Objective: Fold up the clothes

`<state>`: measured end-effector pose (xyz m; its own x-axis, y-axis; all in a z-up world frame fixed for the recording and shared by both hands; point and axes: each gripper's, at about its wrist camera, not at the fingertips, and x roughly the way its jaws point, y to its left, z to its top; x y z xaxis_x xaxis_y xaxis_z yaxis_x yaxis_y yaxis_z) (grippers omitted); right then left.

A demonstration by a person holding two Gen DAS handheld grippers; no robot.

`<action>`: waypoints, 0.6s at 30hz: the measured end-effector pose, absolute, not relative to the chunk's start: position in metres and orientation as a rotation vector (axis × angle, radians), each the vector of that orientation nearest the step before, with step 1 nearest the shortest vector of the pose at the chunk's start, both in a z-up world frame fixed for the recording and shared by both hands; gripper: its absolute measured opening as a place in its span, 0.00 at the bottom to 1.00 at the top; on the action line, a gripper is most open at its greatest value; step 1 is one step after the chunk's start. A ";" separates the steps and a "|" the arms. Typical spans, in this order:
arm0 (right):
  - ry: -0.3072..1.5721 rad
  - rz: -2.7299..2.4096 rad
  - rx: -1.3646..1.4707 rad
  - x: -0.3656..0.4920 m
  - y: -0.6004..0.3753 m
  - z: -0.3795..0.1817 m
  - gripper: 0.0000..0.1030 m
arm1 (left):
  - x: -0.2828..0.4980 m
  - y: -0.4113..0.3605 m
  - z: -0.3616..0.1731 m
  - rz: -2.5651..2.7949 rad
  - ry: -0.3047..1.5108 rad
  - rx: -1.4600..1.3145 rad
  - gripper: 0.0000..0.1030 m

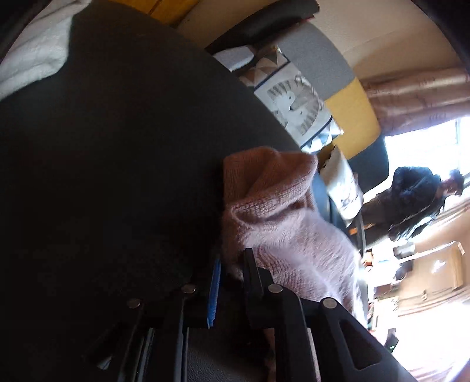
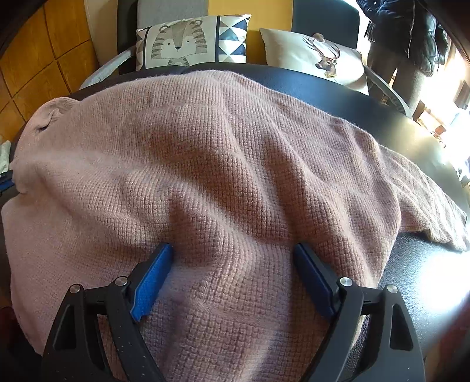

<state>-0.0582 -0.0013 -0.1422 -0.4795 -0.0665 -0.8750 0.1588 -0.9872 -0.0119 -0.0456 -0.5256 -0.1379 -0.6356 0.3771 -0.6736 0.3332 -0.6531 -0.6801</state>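
A pink knitted sweater (image 2: 223, 164) lies spread over most of the dark round table (image 2: 417, 282), rumpled into soft ridges, with one sleeve trailing off toward the right edge of the tabletop and the ribbed cuff or collar end bunched up at the far left.

The right gripper (image 2: 233, 255) points steeply down at the middle of the sweater, its jaws spread wide with nothing clamped. The blue pads (image 2: 152, 282) stand on either side of a raised fold of knit, tips resting at or just above the fabric; I cannot tell whether they actually press it.

The left gripper (image 1: 232, 264) is over at the sweater's end, rolled over so its view is tipped sideways. Its jaws are drawn in narrow, only a slim gap between them. A bunched, fuzzy part of the sweater (image 1: 279, 223) sits right at the fingertips, but the view is dark and smeared there and I cannot tell whether any knit is caught between them.

Beyond the table, a tiger-print cushion (image 2: 191, 41) and a cushion with a stag's head (image 2: 317, 55) lean on a seat with grey and yellow panels. A person in a dark puffy jacket (image 2: 405, 26) stands at the far right near a bright window
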 end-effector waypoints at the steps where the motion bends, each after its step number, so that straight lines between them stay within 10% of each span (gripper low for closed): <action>1: 0.132 -2.574 1.534 -0.060 0.000 -0.141 0.84 | -0.041 -0.531 -0.134 2.525 -1.339 -1.280 0.14; 8: -0.044 -2.582 1.206 -0.084 0.021 -0.063 0.85 | -0.059 -0.502 -0.075 2.636 -1.078 -1.080 0.20; 18: 0.244 -2.458 1.285 -0.201 -0.042 -0.080 0.85 | -0.165 -0.361 -0.132 2.446 -0.522 -1.419 0.21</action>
